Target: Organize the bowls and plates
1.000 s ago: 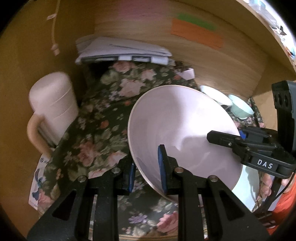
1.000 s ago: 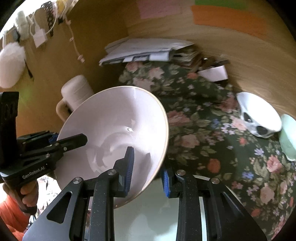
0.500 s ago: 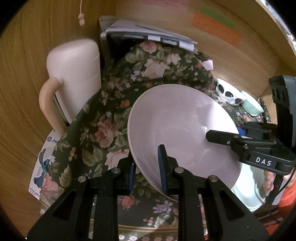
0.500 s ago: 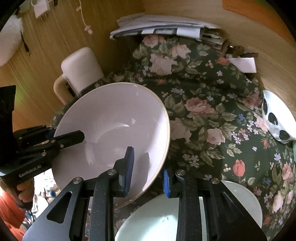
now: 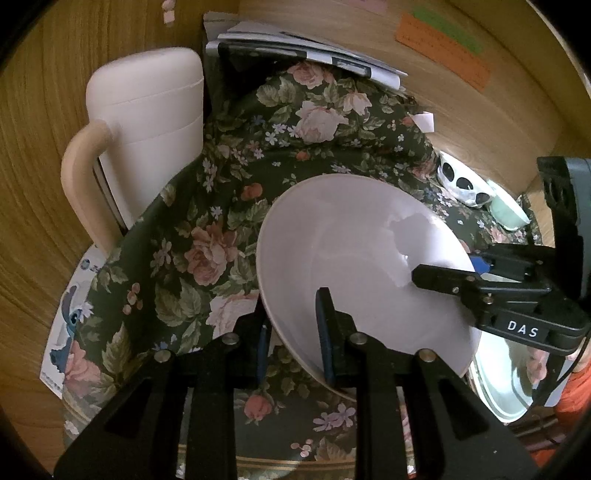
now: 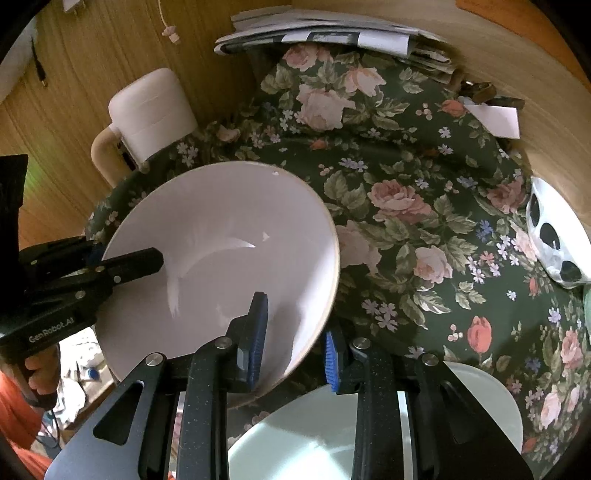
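Observation:
A large white bowl (image 5: 354, 258) with a thin gold rim hangs tilted low over the flowered tablecloth (image 5: 221, 236). My left gripper (image 5: 293, 339) is shut on its near-left rim. My right gripper (image 6: 295, 336) is shut on the opposite rim of the same bowl (image 6: 221, 251). Each gripper shows in the other's view, at the bowl's far edge. A pale green plate (image 6: 314, 435) lies on the cloth under my right gripper. A white bowl with black spots (image 6: 554, 236) and a small pale green bowl (image 5: 508, 212) sit at the far right.
A white jug with a beige handle (image 5: 147, 122) stands against the wooden wall at left. A stack of papers (image 6: 325, 33) lies at the back. A cartoon leaflet (image 5: 70, 317) sticks out from under the cloth at left.
Both grippers have carried the white bowl down and forward toward the cloth. The jug and the papers now look closer, and the pale green plate shows under the right gripper.

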`<state>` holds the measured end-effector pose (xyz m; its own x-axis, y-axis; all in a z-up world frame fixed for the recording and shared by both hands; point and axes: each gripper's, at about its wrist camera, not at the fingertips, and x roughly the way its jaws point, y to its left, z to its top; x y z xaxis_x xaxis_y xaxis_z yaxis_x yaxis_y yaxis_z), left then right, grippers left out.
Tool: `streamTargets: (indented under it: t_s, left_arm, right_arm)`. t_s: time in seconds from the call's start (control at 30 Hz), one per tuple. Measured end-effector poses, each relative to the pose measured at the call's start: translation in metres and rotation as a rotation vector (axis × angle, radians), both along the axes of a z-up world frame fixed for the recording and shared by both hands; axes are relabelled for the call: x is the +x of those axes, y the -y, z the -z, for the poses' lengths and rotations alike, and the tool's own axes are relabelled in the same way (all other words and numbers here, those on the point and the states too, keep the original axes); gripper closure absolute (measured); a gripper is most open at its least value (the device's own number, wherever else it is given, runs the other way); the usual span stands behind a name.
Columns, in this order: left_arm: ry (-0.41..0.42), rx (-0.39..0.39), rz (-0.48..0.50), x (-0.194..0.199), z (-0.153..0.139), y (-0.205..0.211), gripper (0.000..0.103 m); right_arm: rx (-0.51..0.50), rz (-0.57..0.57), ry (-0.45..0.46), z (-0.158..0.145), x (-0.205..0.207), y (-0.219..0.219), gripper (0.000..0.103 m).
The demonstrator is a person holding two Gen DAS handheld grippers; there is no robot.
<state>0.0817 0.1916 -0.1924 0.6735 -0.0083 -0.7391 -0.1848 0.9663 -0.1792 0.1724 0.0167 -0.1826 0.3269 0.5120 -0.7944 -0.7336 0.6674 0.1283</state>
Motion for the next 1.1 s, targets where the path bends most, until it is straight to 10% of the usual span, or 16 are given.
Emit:
streamTargets:
  t_s: [0.5, 0.63, 1.1]
  left_arm:
    - [0.085, 0.104, -0.037, -0.003, -0.045, 0.011, 0.075]
    - [0.130, 0.125, -0.003, 0.000, -0.059, 0.028, 0.053]
    - [0.190, 0.150, 0.078, 0.052, -0.086, 0.086, 0.038]
  right_arm:
    - [0.120, 0.077, 0.083, -0.043, -0.015, 0.046, 0.072]
    - [0.131, 0.127, 0.124, -0.052, -0.009, 0.064, 0.067]
    - [0.160, 0.351, 0.156, -0.061, 0.037, 0.153, 0.053]
